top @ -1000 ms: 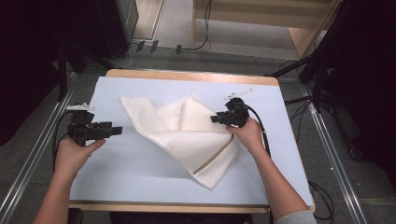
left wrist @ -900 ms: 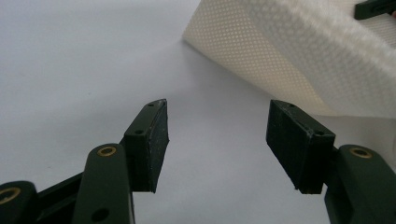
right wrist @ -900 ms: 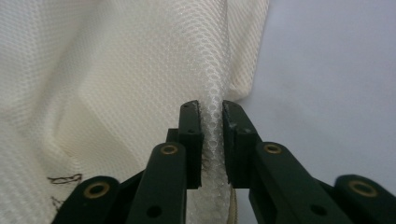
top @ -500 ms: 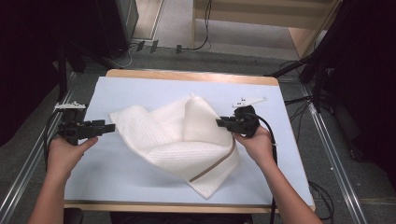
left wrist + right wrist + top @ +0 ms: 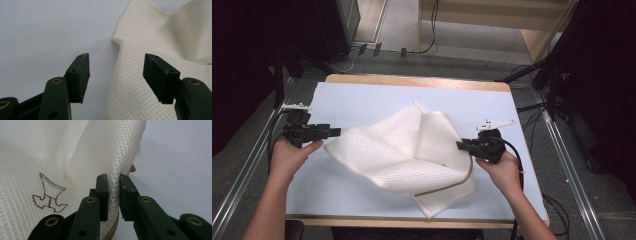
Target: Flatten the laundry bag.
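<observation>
The right gripper [image 5: 113, 195] is clamped on the towel [image 5: 412, 150] edge, spreading it. The left gripper [image 5: 116, 77], jaws apart, next needs the towel's left corner.

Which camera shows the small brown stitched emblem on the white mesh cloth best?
The right gripper view: the brown stitched emblem sits close and sharp on the white mesh cloth. The high view gives a tiny speck; the left gripper view shows plain mesh.

Both forearms reach in from the near edge. The left hand [image 5: 292, 152] holds the left gripper [image 5: 334, 132] level, pointing right, its 2 jaws standing wide apart. The right hand [image 5: 502, 167] holds the right gripper [image 5: 459, 145] pointing left, its jaws, just closing, pinched on cloth [image 5: 117, 157].
</observation>
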Action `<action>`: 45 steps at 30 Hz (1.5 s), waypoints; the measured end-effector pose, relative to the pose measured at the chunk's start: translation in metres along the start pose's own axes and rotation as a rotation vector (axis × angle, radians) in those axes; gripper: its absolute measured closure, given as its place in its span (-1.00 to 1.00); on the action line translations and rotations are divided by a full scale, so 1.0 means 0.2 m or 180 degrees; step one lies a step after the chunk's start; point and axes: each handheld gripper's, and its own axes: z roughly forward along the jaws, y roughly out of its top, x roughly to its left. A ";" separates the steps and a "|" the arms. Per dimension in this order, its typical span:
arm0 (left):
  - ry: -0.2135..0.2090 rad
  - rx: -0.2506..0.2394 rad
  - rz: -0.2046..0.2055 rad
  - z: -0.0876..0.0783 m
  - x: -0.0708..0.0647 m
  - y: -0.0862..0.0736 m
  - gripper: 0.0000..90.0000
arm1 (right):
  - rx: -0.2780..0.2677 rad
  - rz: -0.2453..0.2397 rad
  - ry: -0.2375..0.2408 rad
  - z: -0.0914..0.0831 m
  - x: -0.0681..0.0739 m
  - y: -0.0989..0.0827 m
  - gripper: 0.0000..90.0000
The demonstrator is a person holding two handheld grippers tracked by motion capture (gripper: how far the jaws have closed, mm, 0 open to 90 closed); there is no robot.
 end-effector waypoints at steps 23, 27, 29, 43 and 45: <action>-0.0325 0.0828 0.0052 0.40 -0.02 0.03 0.42 | -0.0038 0.0021 -0.0092 -0.01 0.00 -0.04 0.79; -0.0376 0.0907 0.0106 0.43 -0.02 0.02 0.74 | -0.0043 0.0020 -0.0100 -0.01 -0.01 -0.04 0.79; -0.0387 0.0888 0.0148 0.43 -0.03 0.02 0.90 | -0.0043 0.0027 -0.0101 0.00 -0.01 -0.04 0.80; -0.0254 0.0280 -0.0066 0.26 0.05 0.05 1.00 | -0.0219 0.0006 -0.0197 -0.03 0.00 -0.01 0.81; -0.0182 0.0211 -0.0114 0.23 0.07 0.04 1.00 | -0.0244 0.0018 -0.0209 -0.02 0.00 0.01 0.81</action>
